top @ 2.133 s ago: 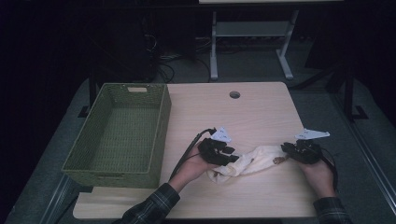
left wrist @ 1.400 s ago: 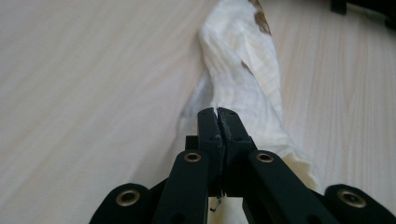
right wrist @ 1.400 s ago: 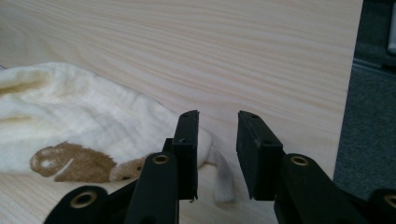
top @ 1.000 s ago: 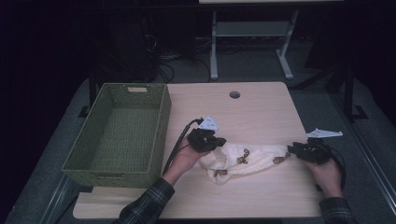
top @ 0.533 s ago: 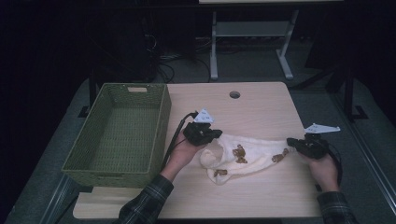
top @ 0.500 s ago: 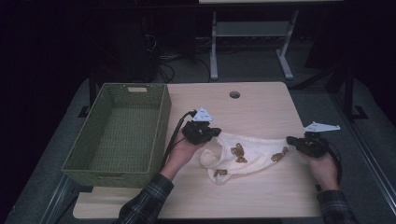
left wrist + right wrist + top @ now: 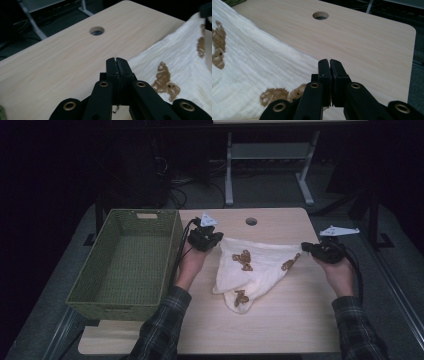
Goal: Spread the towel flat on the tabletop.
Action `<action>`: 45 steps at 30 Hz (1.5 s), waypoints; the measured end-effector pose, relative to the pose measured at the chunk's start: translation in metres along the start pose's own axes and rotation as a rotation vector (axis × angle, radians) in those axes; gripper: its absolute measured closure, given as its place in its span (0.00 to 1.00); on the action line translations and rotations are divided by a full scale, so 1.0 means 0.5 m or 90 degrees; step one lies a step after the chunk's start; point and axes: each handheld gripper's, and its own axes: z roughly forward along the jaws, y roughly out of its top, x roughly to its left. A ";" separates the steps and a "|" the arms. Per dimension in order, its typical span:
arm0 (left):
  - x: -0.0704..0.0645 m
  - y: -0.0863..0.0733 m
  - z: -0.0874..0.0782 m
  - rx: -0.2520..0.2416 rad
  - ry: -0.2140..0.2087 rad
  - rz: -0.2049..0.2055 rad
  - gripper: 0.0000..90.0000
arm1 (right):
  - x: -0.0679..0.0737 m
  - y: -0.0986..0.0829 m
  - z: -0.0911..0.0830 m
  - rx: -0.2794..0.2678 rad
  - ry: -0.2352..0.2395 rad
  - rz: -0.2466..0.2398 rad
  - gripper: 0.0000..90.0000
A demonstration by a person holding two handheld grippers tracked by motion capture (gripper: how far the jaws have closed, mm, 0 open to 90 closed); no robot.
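A cream cloth (image 7: 255, 265) with brown bear prints is stretched across the middle of the light wooden table (image 7: 280, 320). My left gripper (image 7: 216, 240) is shut on its left corner, near the basket. My right gripper (image 7: 306, 248) is shut on its right corner. The top edge runs taut between the two, and the rest hangs down to a point that rests on the table. In the left gripper view the jaws (image 7: 117, 65) pinch a thin edge of the cloth (image 7: 180, 62). In the right gripper view the cloth (image 7: 249, 67) spreads left from the closed jaws (image 7: 329, 67).
A green woven basket (image 7: 125, 262) stands empty at the table's left edge, close to my left hand. A round cable hole (image 7: 251, 221) sits in the table's far middle. A white metal stand (image 7: 265, 155) is on the floor behind the table.
Both grippers have moved apart and away from me, lifting the bunched cloth and pulling it open into a taut triangle. The left gripper went up towards the basket's far corner.
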 end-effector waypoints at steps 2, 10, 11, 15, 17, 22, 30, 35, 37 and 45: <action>0.008 0.005 0.013 0.005 0.017 -0.002 0.99 | -0.003 0.016 0.015 0.003 0.000 0.002 0.98; 0.034 -0.011 0.076 0.046 0.071 -0.014 0.90 | -0.012 0.031 0.069 0.023 0.000 0.021 0.86; 0.033 -0.015 0.079 0.050 0.075 -0.013 0.85 | -0.011 0.030 0.070 0.026 0.007 0.029 0.84; 0.023 -0.031 0.077 0.069 0.063 -0.009 0.72 | -0.002 0.023 0.061 0.024 0.020 0.022 0.77; 0.015 -0.039 0.069 0.076 0.041 -0.013 0.69 | 0.007 0.016 0.054 0.027 0.027 0.023 0.77; -0.020 -0.060 0.039 0.083 0.005 -0.009 0.65 | 0.042 -0.009 0.036 0.029 0.050 0.011 0.75; -0.079 -0.103 -0.020 0.074 -0.055 0.001 0.62 | 0.107 -0.054 0.017 0.036 0.091 -0.006 0.75; -0.112 -0.142 -0.051 0.077 -0.081 0.022 0.62 | 0.142 -0.078 0.006 0.057 0.111 -0.012 0.75; -0.123 -0.159 -0.062 0.082 -0.091 0.028 0.63 | 0.157 -0.088 0.001 0.059 0.126 -0.017 0.75; -0.164 -0.205 -0.070 0.115 -0.134 0.071 0.65 | 0.218 -0.119 -0.015 0.079 0.170 -0.025 0.75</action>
